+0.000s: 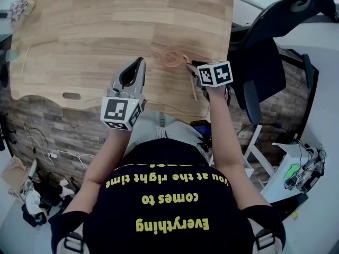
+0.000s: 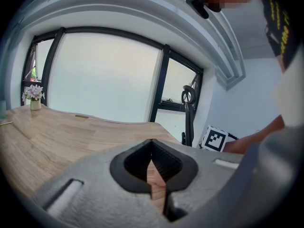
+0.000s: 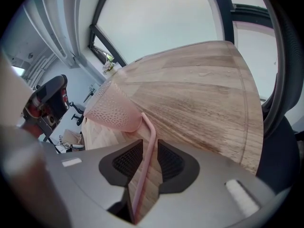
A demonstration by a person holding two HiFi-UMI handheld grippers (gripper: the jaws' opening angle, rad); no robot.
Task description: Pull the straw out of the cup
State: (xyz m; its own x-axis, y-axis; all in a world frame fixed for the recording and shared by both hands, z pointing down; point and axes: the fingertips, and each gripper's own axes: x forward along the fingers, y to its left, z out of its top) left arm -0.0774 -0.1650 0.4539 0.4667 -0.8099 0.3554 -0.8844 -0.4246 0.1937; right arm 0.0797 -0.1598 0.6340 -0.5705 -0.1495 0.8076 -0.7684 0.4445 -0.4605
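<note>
Right gripper (image 3: pixel 148 164) is held tilted downward just on the person's side of the cup, with its jaws spread. The ribbed pads stand apart on either side of the straw, and no pinch on it is seen.

Everything is carried by the wooden table (image 1: pixel 95 30). The left gripper (image 2: pixel 152 161) is kept well to the left of the cup, its jaws pressed together at the tips on nothing.

The pink dotted cup (image 3: pixel 114 109) is found directly ahead of the right gripper, its narrow end turned toward the jaws. Whether it stands or lies cannot be settled.

The pink straw (image 3: pixel 148 151) is laid with its long axis running from the cup straight back through the gap between the right jaws, closer to one pad than the other. Its bent far end is seen touching or just beside the cup's narrow end, so it is judged to be outside the cup already, though this is not certain.

Any further pull is judged to belong to the right gripper, by far the nearer. It would be made by closing on the straw and drawing back along that axis, away from the cup.
</note>
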